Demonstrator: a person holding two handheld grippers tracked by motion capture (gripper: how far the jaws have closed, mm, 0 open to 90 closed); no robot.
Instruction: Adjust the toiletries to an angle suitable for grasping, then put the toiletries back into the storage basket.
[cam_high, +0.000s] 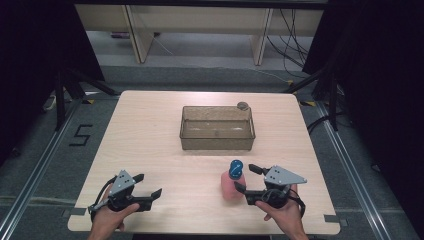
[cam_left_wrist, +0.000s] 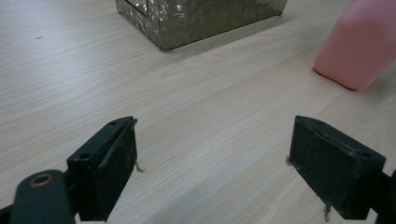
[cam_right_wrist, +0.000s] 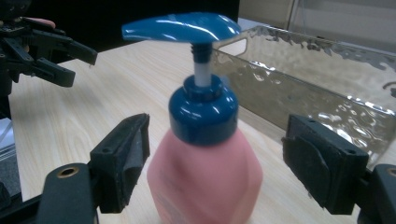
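R gripper (cam_high: 246, 178) sat w/ its jaws spread wide, one on each side of the pink pump bottle (cam_high: 231, 183), pads not touching it; gaps showed on both sides in the right gripper view. Bottle (cam_right_wrist: 205, 177) stood upright on the wooden table (cam_high: 150, 135), just in front of the clear plastic tray (cam_high: 217, 128), toward the person's side. Its blue pump head (cam_right_wrist: 182, 25) pointed sideways. L gripper (cam_high: 150, 186) rested well to the left of the bottle, near the table's front edge, jaws also spread, nothing between them but bare tabletop. In the left gripper view the bottle (cam_left_wrist: 359, 44) showed at upper right, tray corner (cam_left_wrist: 196, 21) beyond. A small round dark object (cam_high: 243, 105) lay at the tray's far right corner; couldn't tell what.
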